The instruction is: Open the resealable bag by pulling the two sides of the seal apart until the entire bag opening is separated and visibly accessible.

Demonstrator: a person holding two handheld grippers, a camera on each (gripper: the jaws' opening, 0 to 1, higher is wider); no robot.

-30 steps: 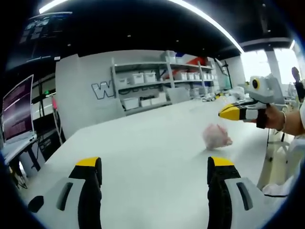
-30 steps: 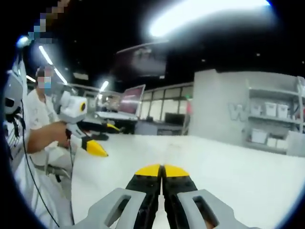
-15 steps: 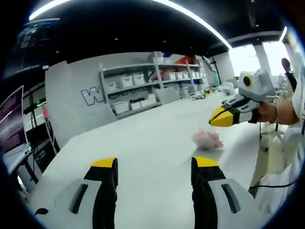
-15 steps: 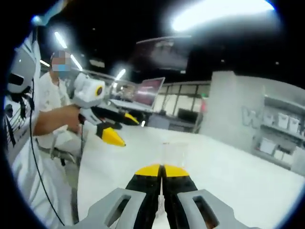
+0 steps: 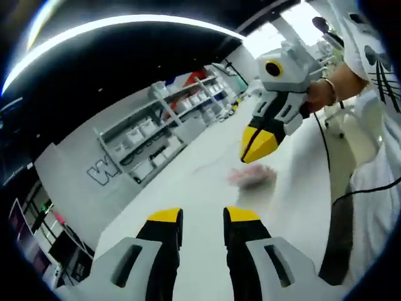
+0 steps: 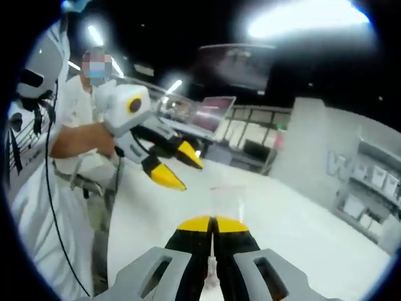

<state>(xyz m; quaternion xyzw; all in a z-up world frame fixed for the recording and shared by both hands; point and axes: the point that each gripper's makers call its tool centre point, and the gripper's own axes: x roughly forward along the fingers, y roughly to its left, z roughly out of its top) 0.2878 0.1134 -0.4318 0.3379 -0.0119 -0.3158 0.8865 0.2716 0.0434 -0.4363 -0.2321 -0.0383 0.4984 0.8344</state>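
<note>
Left gripper [image 5: 203,217]: the yellow-tipped black jaws stand parallel with a narrow gap between them, nothing held, raised over the white bench [image 5: 188,188].

Right gripper [image 6: 213,224]: the jaws are pressed together on the edge of a clear resealable plastic bag [image 6: 225,199], which rises as a thin transparent sheet just above the yellow tips. In the left gripper view the same right gripper [image 5: 258,143] comes in from the upper right, held in a person's hand [image 5: 319,94]; its tips are closed, and a blurred pinkish, crumpled mass [image 5: 250,175] sits just below them. Whether that mass hangs from the tips or rests on the bench cannot be determined from the blur.

In the right gripper view the left gripper [image 6: 175,164] appears at the left, jaws apart, well short of the bag.

Whether the bag seal is closed or parted cannot be told.

Background: grey shelving with white storage bins [image 5: 156,141] against the far wall, and a laptop [image 6: 210,116] on a distant desk.
</note>
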